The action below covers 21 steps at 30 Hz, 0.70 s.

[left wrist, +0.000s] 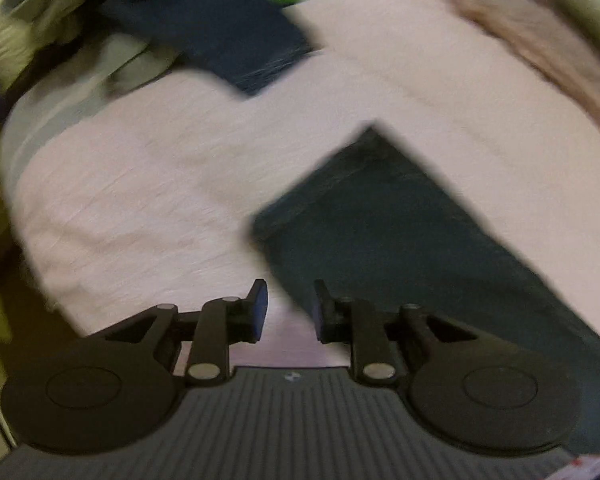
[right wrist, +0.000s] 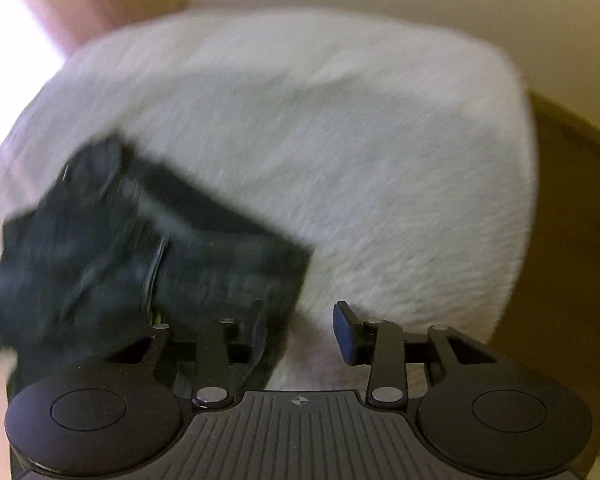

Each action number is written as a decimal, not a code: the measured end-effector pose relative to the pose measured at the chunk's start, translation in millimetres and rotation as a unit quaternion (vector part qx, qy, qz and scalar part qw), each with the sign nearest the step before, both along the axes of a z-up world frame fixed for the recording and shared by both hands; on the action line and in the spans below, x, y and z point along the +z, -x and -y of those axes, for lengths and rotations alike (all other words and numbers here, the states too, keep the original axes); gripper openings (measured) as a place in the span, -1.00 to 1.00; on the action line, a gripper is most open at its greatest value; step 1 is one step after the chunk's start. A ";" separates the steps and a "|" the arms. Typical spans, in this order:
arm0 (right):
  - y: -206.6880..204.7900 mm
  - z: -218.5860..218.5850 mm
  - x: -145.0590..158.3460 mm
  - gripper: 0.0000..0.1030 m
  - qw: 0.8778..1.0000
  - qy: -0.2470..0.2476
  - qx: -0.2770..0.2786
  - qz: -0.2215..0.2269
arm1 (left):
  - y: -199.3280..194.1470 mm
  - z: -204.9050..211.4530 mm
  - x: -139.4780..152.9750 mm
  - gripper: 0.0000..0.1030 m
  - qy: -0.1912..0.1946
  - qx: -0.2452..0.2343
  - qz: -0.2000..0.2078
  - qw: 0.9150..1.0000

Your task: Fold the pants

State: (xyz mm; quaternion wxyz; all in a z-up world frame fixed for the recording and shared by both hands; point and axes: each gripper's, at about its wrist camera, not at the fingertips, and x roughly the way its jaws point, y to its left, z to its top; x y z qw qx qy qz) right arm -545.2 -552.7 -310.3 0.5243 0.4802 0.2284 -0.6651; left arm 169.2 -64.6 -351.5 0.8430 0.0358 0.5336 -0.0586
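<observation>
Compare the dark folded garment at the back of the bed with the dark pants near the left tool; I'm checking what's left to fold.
The folded garment looks navy blue; the pants look darker, greenish-black. The folded garment is a compact block beside a clothes pile; the pants stretch as a long strip running out of the frame. The folded garment lies far from the left tool; the pants lie right by it. Both rest flat on the white bed cover.

Bare white bedsheet (right wrist: 360, 128) lies open ahead; dark jeans (right wrist: 148, 248) cover its left, and piled clothes (left wrist: 112, 56) crowd the far edge.
</observation>
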 end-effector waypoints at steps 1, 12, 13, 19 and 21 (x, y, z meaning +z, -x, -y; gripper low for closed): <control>-2.6 -0.4 8.4 -0.31 1.000 0.015 -0.008 -0.025 | 0.9 21.5 4.1 -0.59 0.010 -0.032 0.013 0.999; -99.9 80.4 -5.8 -0.27 0.989 0.077 0.124 -0.035 | 28.1 357.7 -85.3 -0.44 0.214 -0.302 -0.089 0.925; -106.8 84.9 -9.3 -0.27 0.987 0.080 0.134 -0.035 | 36.5 380.4 -91.5 -0.44 0.236 -0.306 -0.104 0.916; -114.1 101.2 -37.3 -0.27 0.986 0.068 0.151 -0.008 | 42.7 459.5 -141.0 -0.43 0.354 -0.207 -0.205 0.889; -109.0 103.9 -46.2 -0.27 0.988 0.056 0.143 -0.003 | 35.3 462.1 -154.3 -0.43 0.389 -0.157 -0.216 0.882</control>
